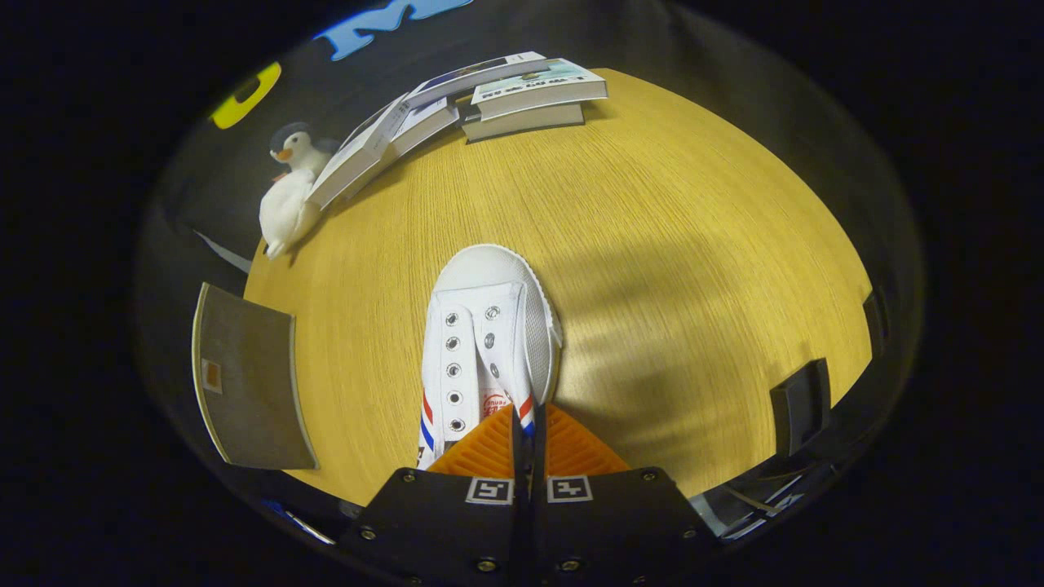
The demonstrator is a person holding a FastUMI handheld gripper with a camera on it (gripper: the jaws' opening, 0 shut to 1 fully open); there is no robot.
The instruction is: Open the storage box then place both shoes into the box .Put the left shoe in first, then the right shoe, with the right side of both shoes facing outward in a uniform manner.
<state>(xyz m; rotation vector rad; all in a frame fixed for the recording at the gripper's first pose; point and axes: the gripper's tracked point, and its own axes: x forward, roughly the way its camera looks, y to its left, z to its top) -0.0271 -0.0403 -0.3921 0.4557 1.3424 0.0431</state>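
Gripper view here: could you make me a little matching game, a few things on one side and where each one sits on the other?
Things:
1. white canvas shoe
2. toy penguin
3. stack of books
4. grey board

Places:
A. far edge of the wooden table, beyond the shoe's toe
B. pinched at its rim by the gripper, toe pointing away
C. over the table's left edge, near the fingers
D. far left table corner, beside leaning books

Pairs: 1-B, 2-D, 3-A, 4-C
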